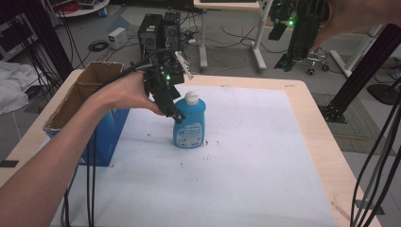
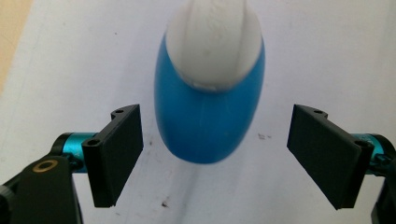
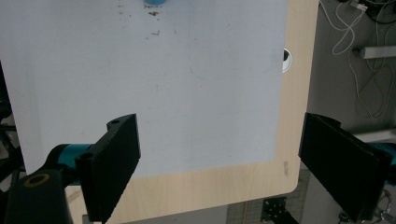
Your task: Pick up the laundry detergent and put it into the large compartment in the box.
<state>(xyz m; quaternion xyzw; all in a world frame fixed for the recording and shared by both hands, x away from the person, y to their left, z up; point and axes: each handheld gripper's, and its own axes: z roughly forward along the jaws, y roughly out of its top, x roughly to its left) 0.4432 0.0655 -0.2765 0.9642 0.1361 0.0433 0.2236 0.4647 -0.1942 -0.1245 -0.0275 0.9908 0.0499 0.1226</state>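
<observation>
A blue bottle [image 1: 189, 125] with a white cap [image 1: 191, 98] stands upright on the white mat [image 1: 246, 156] near the table's middle. My left gripper [image 1: 176, 115] hovers over its upper left side, tilted down, jaws open. In the left gripper view the bottle [image 2: 208, 116] sits between the two spread pads [image 2: 119, 149], touching neither. My right gripper [image 1: 302, 28] is raised high at the top right, away from the table. In the right gripper view it looks down on the mat [image 3: 140, 84], its pads [image 3: 114, 161] wide apart and nothing between them.
An open cardboard box [image 1: 90, 101] with blue sides stands at the table's left edge, close to my left forearm. Small dark crumbs [image 1: 208, 142] lie on the mat beside the bottle. Computer cases [image 1: 158, 30] and cables sit on the floor beyond the table.
</observation>
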